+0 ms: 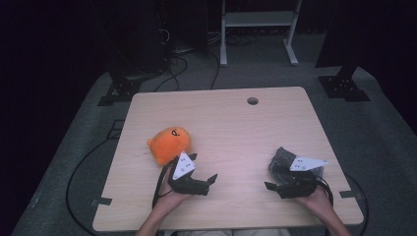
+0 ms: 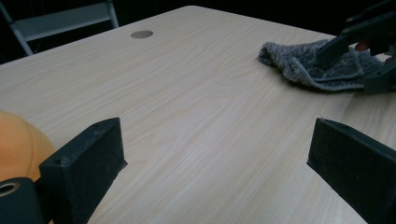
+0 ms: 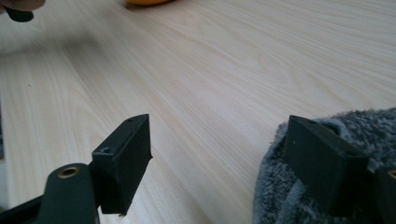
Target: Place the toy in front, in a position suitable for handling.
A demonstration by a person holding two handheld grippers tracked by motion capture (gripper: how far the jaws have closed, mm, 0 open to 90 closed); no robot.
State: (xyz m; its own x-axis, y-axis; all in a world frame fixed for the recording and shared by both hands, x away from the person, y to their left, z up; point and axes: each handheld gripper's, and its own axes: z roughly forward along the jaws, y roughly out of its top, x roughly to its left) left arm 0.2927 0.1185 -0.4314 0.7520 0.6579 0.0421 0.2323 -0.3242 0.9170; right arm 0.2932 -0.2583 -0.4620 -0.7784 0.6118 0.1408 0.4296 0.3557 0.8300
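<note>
Both forearms come in low over the near edge of the table [image 1: 226, 123], palms up under the tools. The left gripper [image 1: 209, 179] lies just on the person's side of the orange plush toy [image 1: 169, 142], its jaws spread wide over bare wood (the toy's orange curve sits beside one jaw in the left gripper view). The right gripper [image 1: 269, 186] is well apart from that toy, across the table, jaws also spread, one jaw resting on the grey fuzzy cloth [image 3: 322, 186] and the other over wood.
</note>
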